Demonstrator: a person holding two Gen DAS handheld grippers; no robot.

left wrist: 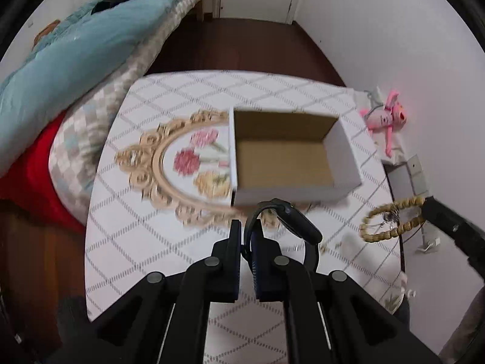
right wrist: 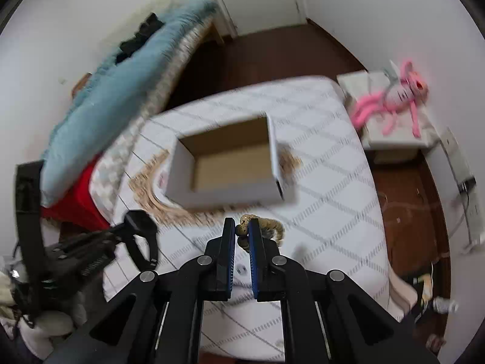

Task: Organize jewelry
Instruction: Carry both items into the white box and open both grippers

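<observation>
An open white cardboard box [left wrist: 345, 148] with a brown, empty inside stands on the table; it also shows in the right wrist view [right wrist: 224, 195]. My left gripper [left wrist: 247, 230] is shut on the strap of a black watch [left wrist: 298, 221], held above the table just in front of the box. The watch also shows in the right wrist view [right wrist: 141, 223]. My right gripper [right wrist: 241, 227] is shut on a tan beaded bracelet [right wrist: 271, 227], held above the table near the box's front. The bracelet also shows at the right in the left wrist view [left wrist: 391, 221].
The table [left wrist: 151, 242] has a white diamond-patterned cloth with a gold floral oval motif [left wrist: 157, 163] under the box. A bed with a blue blanket [left wrist: 75, 54] lies left. A pink plush toy [right wrist: 394, 97] sits on a small white stand at the right.
</observation>
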